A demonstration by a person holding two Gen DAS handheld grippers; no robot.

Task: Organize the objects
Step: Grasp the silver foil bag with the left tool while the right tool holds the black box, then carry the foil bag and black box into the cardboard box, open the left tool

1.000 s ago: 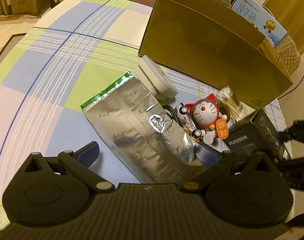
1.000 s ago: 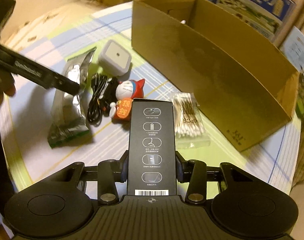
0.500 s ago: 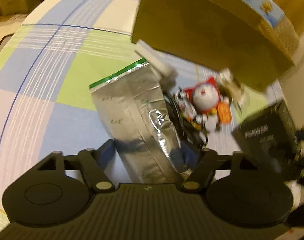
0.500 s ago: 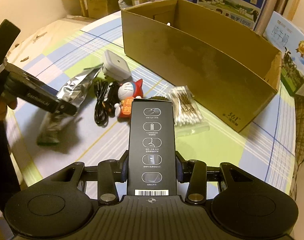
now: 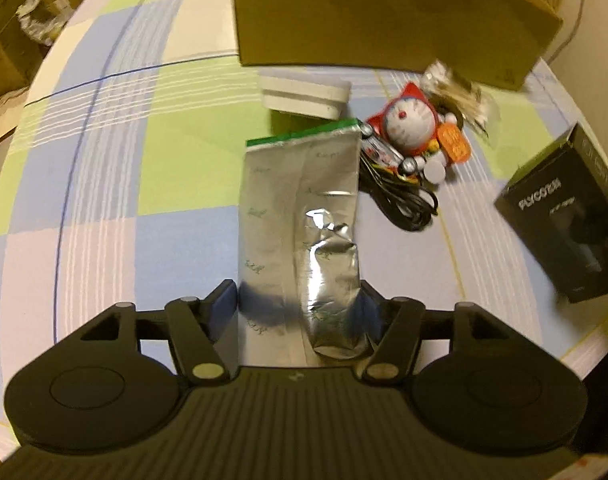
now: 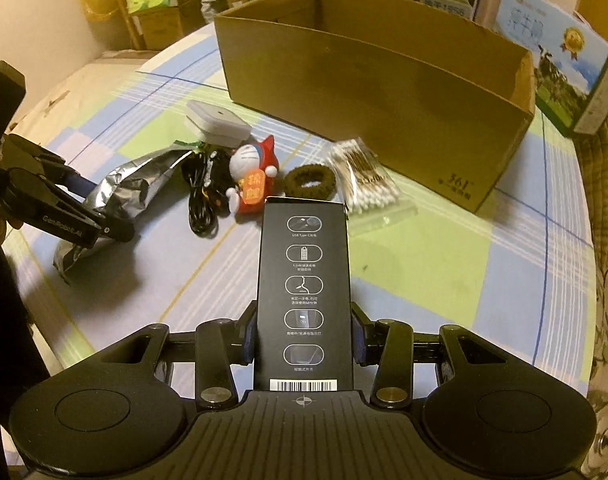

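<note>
- Right wrist view, at nine o'clock: my left gripper (image 6: 116, 230), lettered "GenRobot.AI", is clamped on the crinkled silver foil pouch (image 6: 116, 188), which lies on the checked tablecloth (image 6: 444, 272).
- Centre: my right gripper (image 6: 303, 338) grasps the matte black box (image 6: 304, 300) with its white icons and barcode.
- Twelve o'clock: the open corrugated cardboard box (image 6: 384, 92), printed "361".

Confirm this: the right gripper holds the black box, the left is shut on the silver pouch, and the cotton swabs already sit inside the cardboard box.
Wrong about the cotton swabs: the right wrist view shows them on the tablecloth, outside the cardboard box. The right gripper does hold the black box, and the left gripper is shut on the silver pouch.
</note>
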